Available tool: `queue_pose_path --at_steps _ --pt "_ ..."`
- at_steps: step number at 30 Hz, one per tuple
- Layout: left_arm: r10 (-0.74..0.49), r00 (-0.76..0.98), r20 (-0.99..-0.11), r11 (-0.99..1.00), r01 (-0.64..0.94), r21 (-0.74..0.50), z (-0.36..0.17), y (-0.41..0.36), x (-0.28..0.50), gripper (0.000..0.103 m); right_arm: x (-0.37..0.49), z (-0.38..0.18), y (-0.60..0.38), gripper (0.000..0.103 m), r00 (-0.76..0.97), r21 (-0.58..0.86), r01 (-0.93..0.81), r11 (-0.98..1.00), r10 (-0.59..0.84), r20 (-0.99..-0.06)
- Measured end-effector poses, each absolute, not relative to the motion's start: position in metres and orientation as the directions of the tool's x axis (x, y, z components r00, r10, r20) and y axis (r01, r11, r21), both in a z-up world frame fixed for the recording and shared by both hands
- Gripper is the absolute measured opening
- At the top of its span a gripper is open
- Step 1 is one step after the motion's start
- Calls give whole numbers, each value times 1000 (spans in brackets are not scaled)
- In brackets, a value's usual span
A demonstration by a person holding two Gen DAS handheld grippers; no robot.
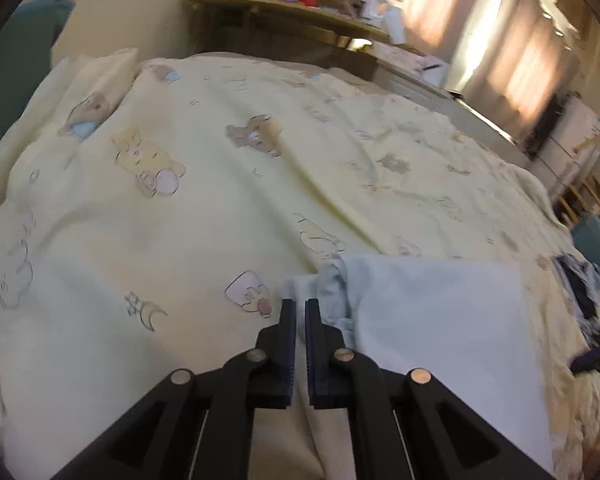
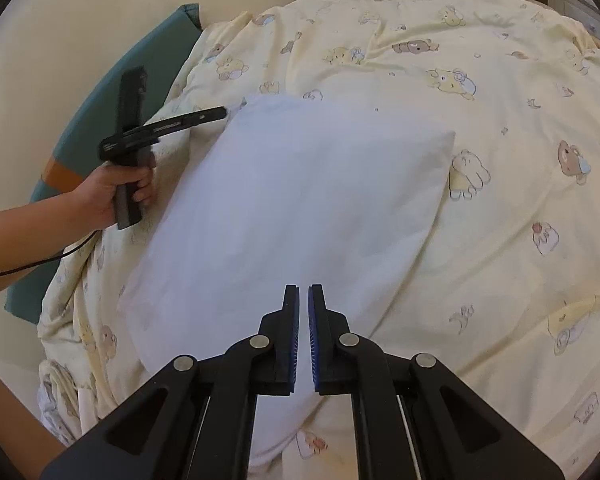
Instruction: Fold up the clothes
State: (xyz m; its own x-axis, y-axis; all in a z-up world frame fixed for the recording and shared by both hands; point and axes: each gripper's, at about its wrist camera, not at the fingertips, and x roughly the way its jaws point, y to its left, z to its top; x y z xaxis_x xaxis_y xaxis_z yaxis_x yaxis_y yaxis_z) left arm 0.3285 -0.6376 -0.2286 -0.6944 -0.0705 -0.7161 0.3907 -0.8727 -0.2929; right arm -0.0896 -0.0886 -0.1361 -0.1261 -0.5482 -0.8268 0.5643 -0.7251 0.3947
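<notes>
- Folded pale-blue garment (image 2: 300, 200) lies flat on the cartoon-print duvet (image 2: 500, 240) covering the bed.
- Left tool (image 1: 300, 304) narrow, empty, at the garment's corner.
- Right tool (image 2: 304, 290) narrow, empty, over its near edge.

A folded pale garment (image 2: 292, 208) lies on the cartoon-print bed (image 2: 500, 120).
</notes>
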Motion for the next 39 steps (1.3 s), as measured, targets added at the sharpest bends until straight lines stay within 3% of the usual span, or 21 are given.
queue_pose_path --at_steps 4,6,8,11,13,17,19,24,28,30,34,37,39 --pt "29 -740 -672 -910 259 -324 -220 -614 303 5 -90 -130 -93 7 -133 392 566 -725 -549 -825" --pt "6 -667 -745 -931 269 -248 -236 -605 274 7 -87 -123 -90 7 -135 382 572 -726 -543 -829" --pt "-72 -576 -814 -935 323 -145 -254 -611 257 2 -79 -113 -87 7 -142 382 572 -726 -547 -825" --pt "-275 -558 -783 -875 483 -37 -246 -631 267 2 -72 -102 -78 7 -154 386 569 -726 -555 -817" --pt "-302 -577 -759 -802 584 -125 -239 -655 286 2 -69 -97 -70 7 -161 388 566 -728 -558 -814" --pt "-243 -648 -722 -824 531 -200 -218 -654 308 2 -70 -102 -65 7 -167 376 555 -742 -542 -823" --pt "-151 -686 -711 -873 431 -230 -210 -632 311 2 -76 -105 -70 7 -183 346 557 -755 -518 -836" --pt "47 -629 -776 -975 141 -173 -220 -532 299 2 -108 -126 -92 7 -207 260 534 -804 -423 -882" --pt "19 -582 -813 -969 189 -158 -237 -513 288 2 -148 -142 -126 7 -210 209 551 -808 -377 -902" --pt "-21 -545 -838 -960 246 -136 -248 -525 279 3 -165 -152 -149 22 -219 122 611 -782 -315 -923" --pt "-66 -508 -859 -955 282 -93 -249 -539 286 2 -191 -175 -158 22 -213 -36 702 -711 -161 -964" --pt "-114 -478 -871 -963 268 -21 -238 -537 289 2 -214 -162 -134 25 -312 -145 634 -760 -81 -946" --pt "-90 -545 -833 -966 251 -59 -220 -531 292 2 -224 -144 -116 26 -301 -49 587 -808 -162 -940"
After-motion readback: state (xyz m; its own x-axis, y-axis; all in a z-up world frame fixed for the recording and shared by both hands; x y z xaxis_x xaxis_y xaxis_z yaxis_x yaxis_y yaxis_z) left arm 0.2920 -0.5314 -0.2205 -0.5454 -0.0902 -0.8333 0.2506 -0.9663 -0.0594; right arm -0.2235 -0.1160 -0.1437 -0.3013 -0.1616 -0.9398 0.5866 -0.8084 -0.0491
